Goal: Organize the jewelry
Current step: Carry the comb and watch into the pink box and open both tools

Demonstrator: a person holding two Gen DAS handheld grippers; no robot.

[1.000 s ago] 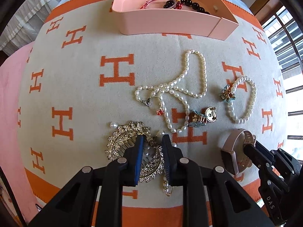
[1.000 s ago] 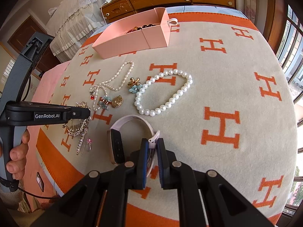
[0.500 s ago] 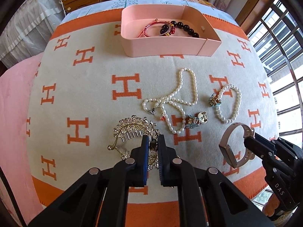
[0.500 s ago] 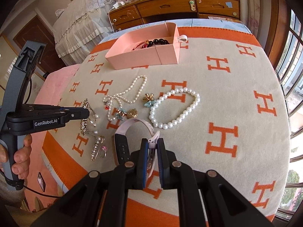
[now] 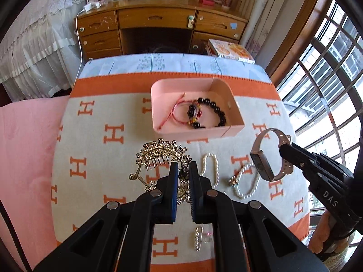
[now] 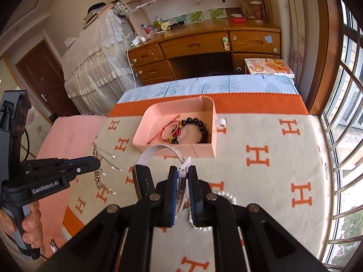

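My left gripper point(image 5: 183, 170) is shut on a gold rhinestone hair comb point(image 5: 158, 156), which hangs above the blanket. My right gripper point(image 6: 183, 170) is shut on the strap of a pink smartwatch point(image 6: 145, 179), also lifted; in the left wrist view the watch point(image 5: 263, 163) dangles at the right. Ahead stands a pink box point(image 5: 195, 133) holding a red string bracelet point(image 5: 175, 113) and a black bead bracelet point(image 5: 213, 111). A pearl necklace point(image 5: 211, 165) and a pearl bracelet point(image 5: 247, 181) lie on the blanket below the grippers.
A pearl pin point(image 5: 198, 238) and a small ring point(image 5: 207, 236) lie near the blanket's front edge. The H-patterned blanket point(image 5: 95, 136) has pink cloth point(image 5: 25, 147) at its left. A wooden desk point(image 5: 158, 22) stands behind, window bars point(image 6: 344, 136) at the right.
The left jaws closed on the hair comb. Both grippers then rose with the comb and the watch off the blanket, and both views now look further up into the room.
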